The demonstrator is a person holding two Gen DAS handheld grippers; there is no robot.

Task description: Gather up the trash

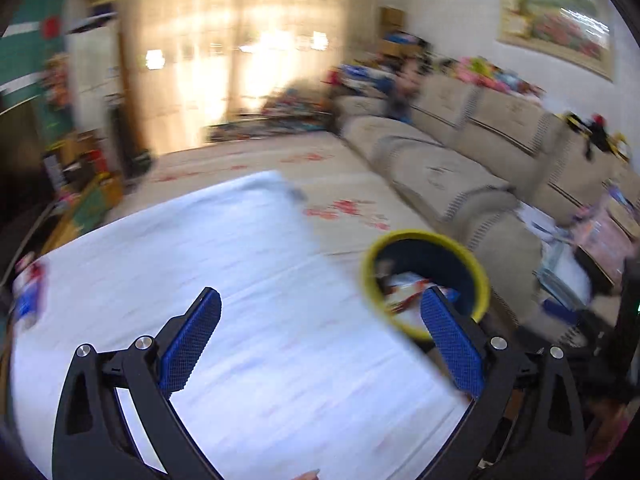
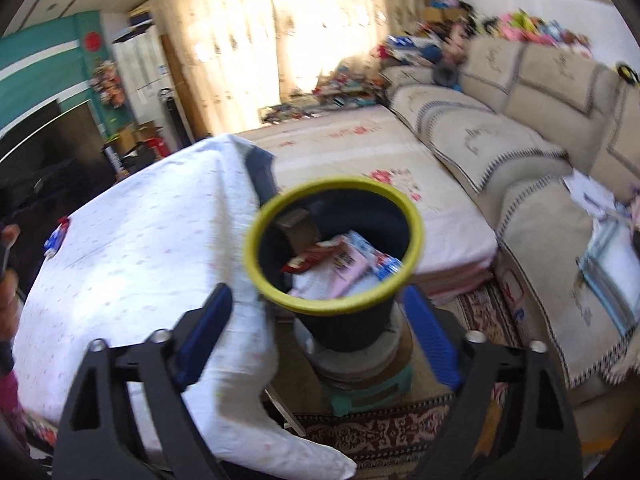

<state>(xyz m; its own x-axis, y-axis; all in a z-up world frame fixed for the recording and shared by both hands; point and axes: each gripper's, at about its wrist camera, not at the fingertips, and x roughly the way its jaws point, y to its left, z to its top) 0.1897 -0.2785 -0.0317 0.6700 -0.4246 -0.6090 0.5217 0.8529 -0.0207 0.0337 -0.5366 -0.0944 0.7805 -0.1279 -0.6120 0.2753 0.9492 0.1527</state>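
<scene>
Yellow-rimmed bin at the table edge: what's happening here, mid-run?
A person holds a gripper in each hand, collecting trash. The dark bin with a yellow rim stands on a stack beside the white-clothed table and already holds several wrappers. The right gripper is open above the bin, nothing between its fingers. The left gripper is also open and empty over the table. One red-and-blue wrapper remains at the table's far edge.

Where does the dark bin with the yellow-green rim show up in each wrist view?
Left wrist: dark bin with yellow-green rim sits right of centre, partly behind the open left gripper's right finger.
Right wrist: bin is central, just above the open right gripper, wrappers inside.
Shared landmark: white cloth-covered table beside the bin.
</scene>
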